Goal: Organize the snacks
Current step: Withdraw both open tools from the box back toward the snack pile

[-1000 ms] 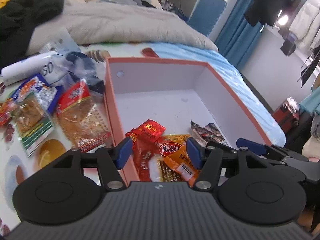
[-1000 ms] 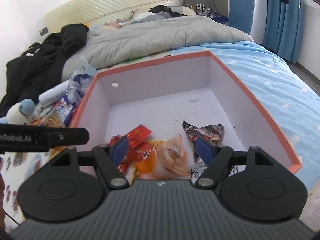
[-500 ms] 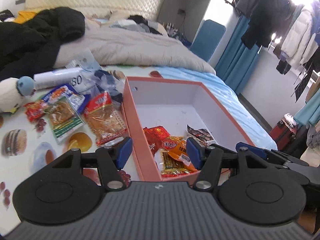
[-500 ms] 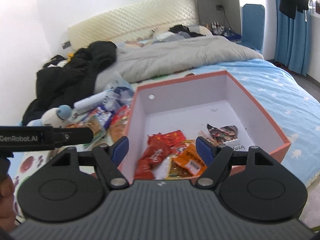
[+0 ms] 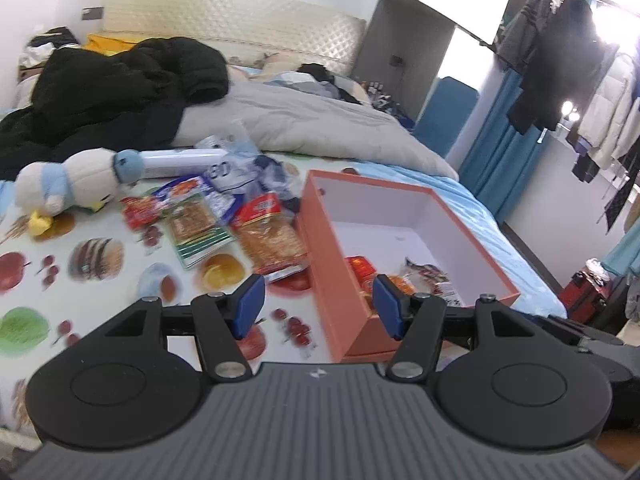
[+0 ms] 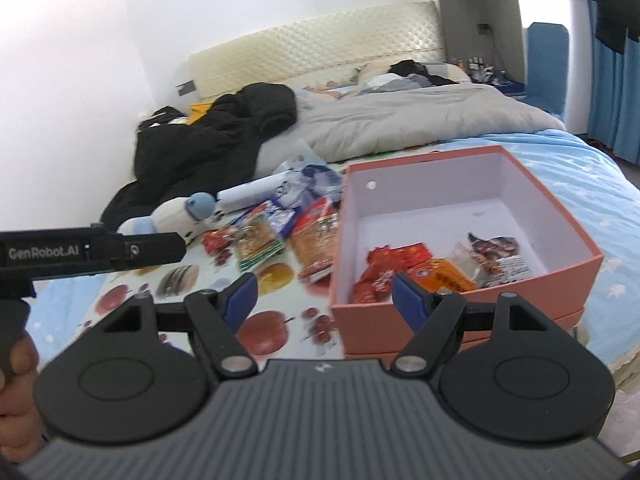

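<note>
An orange box (image 6: 404,322) with a white inside stands on the bed. It holds red packets (image 6: 380,268), an orange packet (image 6: 444,276) and a dark packet (image 6: 496,256). More snack packets (image 5: 272,236) lie on the fruit-print mat left of the box (image 5: 332,276). My left gripper (image 5: 318,306) hangs open and empty, back from the box's near left corner. Over the mat and the box's front wall, my right gripper (image 6: 324,300) is open too, with nothing between its blue pads (image 6: 240,300). The left gripper (image 6: 88,250) shows at the right view's left edge.
A white and blue plush toy (image 5: 68,188) and a white tube (image 5: 180,158) lie beyond the loose packets. Black jackets (image 5: 120,92) and a grey duvet (image 5: 300,124) cover the far bed. A hand (image 6: 16,360) holds the left gripper. Clothes hang at the right (image 5: 560,60).
Both grippers have drawn back and upward from the box, so more of the bed shows. The orange packet blurred in front of the right gripper now lies still in the box.
</note>
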`<state>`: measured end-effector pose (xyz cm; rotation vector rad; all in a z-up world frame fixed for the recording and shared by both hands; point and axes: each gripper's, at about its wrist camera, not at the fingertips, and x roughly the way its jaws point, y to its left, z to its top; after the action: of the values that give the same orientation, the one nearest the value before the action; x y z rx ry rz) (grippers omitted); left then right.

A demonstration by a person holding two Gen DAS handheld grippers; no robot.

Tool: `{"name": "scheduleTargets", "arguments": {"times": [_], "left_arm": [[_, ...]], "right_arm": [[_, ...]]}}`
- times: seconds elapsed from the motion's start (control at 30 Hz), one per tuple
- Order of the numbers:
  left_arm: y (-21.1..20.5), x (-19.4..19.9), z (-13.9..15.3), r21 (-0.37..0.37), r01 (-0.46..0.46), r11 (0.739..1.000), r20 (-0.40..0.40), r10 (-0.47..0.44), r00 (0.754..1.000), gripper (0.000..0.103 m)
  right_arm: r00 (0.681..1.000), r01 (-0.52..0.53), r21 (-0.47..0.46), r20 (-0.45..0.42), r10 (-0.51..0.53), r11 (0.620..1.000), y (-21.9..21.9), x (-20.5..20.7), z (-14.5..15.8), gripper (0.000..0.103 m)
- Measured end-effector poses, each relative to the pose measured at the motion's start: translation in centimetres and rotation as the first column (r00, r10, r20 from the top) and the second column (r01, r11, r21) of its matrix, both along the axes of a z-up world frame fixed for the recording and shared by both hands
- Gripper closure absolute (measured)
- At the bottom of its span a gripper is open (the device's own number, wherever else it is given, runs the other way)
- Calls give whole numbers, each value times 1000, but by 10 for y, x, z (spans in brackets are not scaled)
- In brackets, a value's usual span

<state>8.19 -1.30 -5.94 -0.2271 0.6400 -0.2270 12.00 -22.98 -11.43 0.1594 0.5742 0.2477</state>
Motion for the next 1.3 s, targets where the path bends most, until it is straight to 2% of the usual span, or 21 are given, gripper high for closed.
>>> {"name": "scheduleTargets", "arguments": {"times": [0.1,0.23,0.6,0.77,0.93,1.13,1.3], "left_arm": [[9,-11,-5,8,-20,1000,-9,20,1000,38],[23,-27,-14,13,-66,998,-14,66,998,38],[65,-41,-53,-9,-169,986,-111,167,980,38],[84,-22,-72,-19,-190,982,-149,185,971,37],[104,7,-91,-22,-204,979,-146,199,969,33],[125,46,-127,-16,-233,972,-158,228,961,33],[144,84,-156,-51,-266,963,-197,251,948,33]], "right_arm": [[999,-37,2,13,37,999,9,-7,0,27],[994,-101,-40,36,103,994,25,-17,-3,27],[972,-233,-22,-2,233,972,56,-26,-26,27],[969,-245,-23,1,246,969,64,-12,-33,27],[968,-253,-37,-17,252,967,76,11,-44,27],[962,-274,-66,-35,272,959,94,44,-63,27],[953,-300,-67,-59,296,952,111,75,-81,27]]}}
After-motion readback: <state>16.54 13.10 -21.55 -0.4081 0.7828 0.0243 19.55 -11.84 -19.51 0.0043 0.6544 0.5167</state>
